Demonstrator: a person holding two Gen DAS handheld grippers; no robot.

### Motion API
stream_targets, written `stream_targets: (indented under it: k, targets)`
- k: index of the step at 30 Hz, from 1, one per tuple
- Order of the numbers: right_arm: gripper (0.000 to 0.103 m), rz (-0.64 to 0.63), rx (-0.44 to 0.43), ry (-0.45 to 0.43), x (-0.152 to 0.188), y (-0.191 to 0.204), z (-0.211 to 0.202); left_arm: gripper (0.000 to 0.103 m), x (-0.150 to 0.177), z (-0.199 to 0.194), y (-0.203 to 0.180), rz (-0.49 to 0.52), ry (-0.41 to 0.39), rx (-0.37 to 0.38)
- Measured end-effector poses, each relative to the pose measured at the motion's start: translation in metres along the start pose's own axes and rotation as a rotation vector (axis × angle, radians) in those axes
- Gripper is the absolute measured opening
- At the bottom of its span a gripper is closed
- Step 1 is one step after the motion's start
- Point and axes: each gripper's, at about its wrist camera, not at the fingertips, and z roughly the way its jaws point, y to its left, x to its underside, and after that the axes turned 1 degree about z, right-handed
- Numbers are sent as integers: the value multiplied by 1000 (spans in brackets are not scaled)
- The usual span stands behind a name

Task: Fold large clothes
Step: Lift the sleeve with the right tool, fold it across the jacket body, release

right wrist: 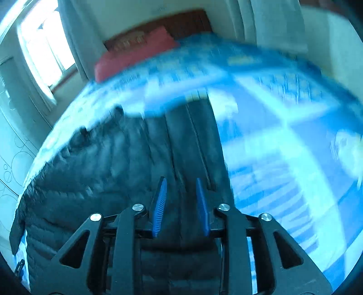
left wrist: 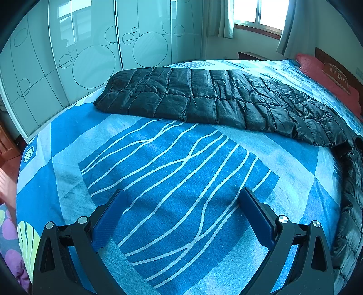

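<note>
A black quilted down jacket (left wrist: 204, 99) lies flat across the far half of the bed, with part of it trailing down the right side. My left gripper (left wrist: 183, 197) is open and empty, hovering over the blue patterned bedspread (left wrist: 158, 163) well short of the jacket. In the blurred right wrist view the jacket (right wrist: 109, 172) fills the left and centre. My right gripper (right wrist: 181, 183) is partly open just above the jacket's dark central strip, with nothing between its blue pads (right wrist: 160, 204).
A red pillow (left wrist: 326, 74) lies by the wooden headboard (right wrist: 181, 22). Wardrobe doors with circle patterns (left wrist: 90, 52) stand past the bed's far edge. A window with curtains (left wrist: 258, 13) is at the back. Colourful fabric (left wrist: 11, 245) lies at the bed's lower left.
</note>
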Motion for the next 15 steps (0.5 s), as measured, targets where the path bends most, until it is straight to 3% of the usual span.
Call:
stream_targets:
  k: [3,5,7,11,15]
  targets:
    - [38,-5,10,0,-18,-2,24,99,1,0,-1,0,0,-2]
    - [38,7,47,53,-23,-11,51,99,1,0,-2,0,0,-2]
    - [39,-1,72,159,-17,-18,87,99,1,0,-1,0,-1,-2]
    - [38,12,63,110,-26,-12,60,99,1,1,-1,0,0,-2]
    - [39,49,51,44,-8,-4,24,99,1,1,-1,2,-2,-5]
